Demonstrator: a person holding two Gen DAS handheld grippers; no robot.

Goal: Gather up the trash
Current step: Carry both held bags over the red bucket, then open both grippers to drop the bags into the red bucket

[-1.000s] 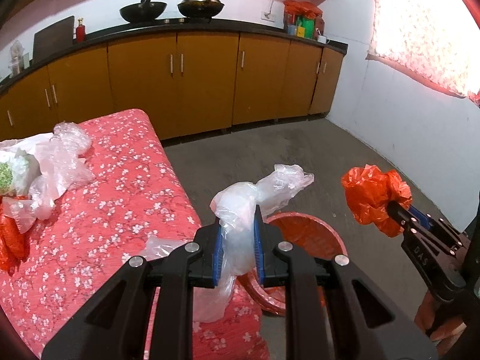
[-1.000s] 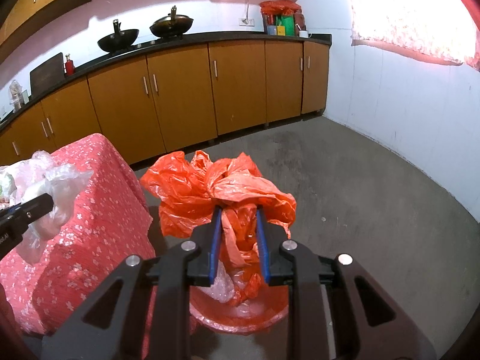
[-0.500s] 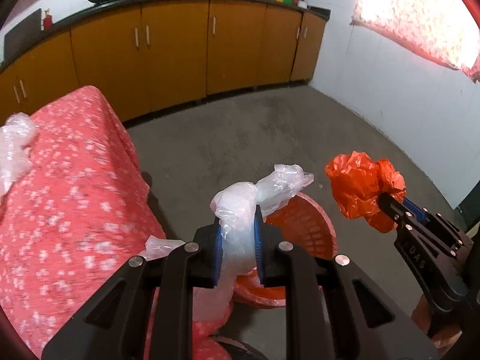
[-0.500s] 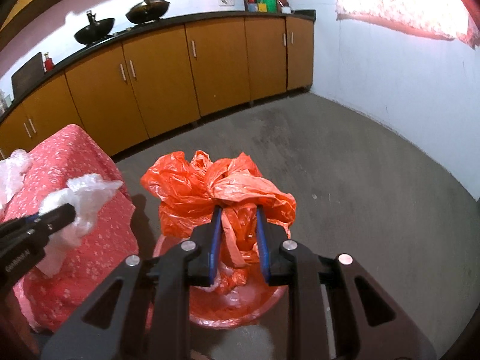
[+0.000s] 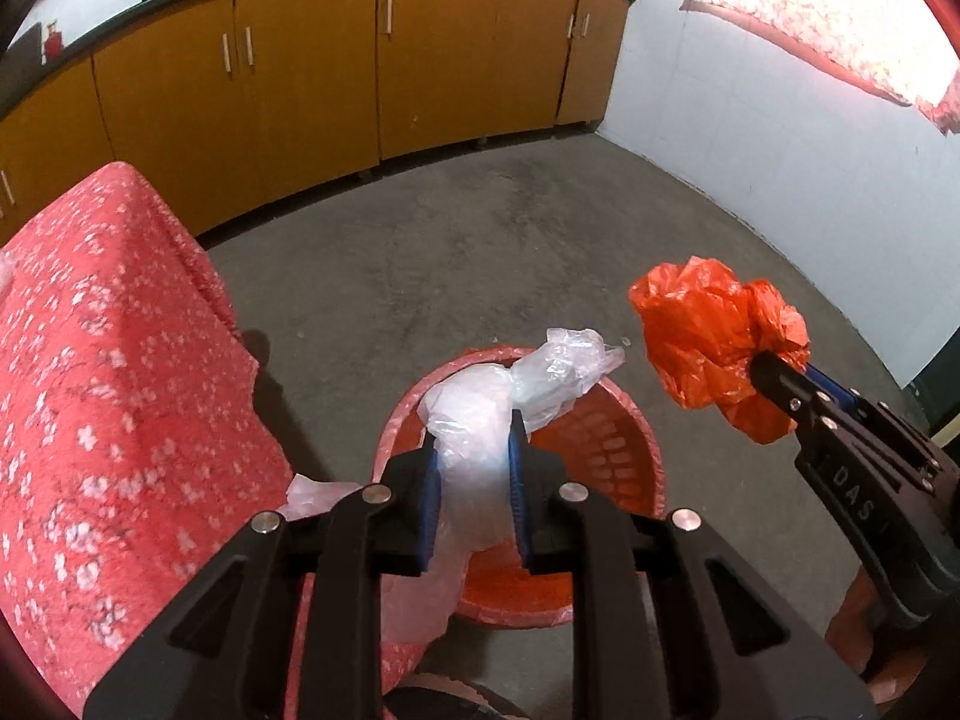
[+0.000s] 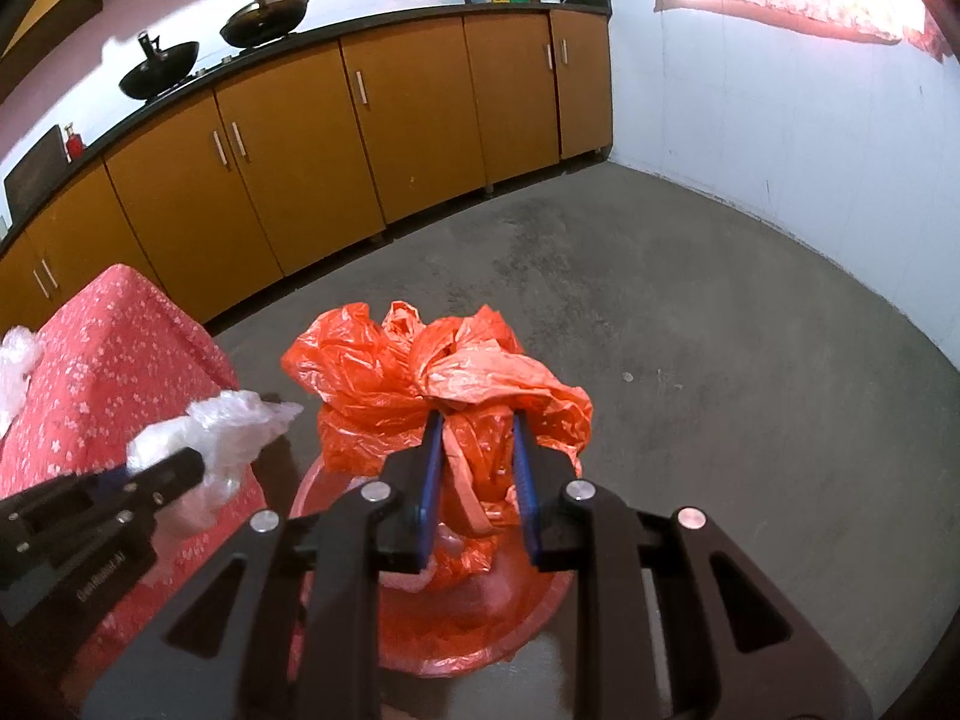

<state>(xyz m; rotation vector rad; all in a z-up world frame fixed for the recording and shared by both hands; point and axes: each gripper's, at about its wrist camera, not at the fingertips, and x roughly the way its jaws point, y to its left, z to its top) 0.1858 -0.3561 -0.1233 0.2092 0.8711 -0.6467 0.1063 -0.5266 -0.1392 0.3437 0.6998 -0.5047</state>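
Clear plastic bag (image 5: 474, 450) pinched in left fingers (image 5: 429, 498), orange bag (image 6: 444, 396) in right (both over red basket (image 5: 606, 450)).

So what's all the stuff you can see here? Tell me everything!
clear bag: one, see-through white, in the left tool, above the bin
orange bag: one, orange, in the right tool, above the bin
bin: one, red, on the floor
tablecloth: one, red with white flowers, left
cupboards: a row, brown, back wall
woks: two, black, on the counter
left tool: one, black with blue pads, shut on the clear bag
right tool: one, same colours, shut on the orange bag
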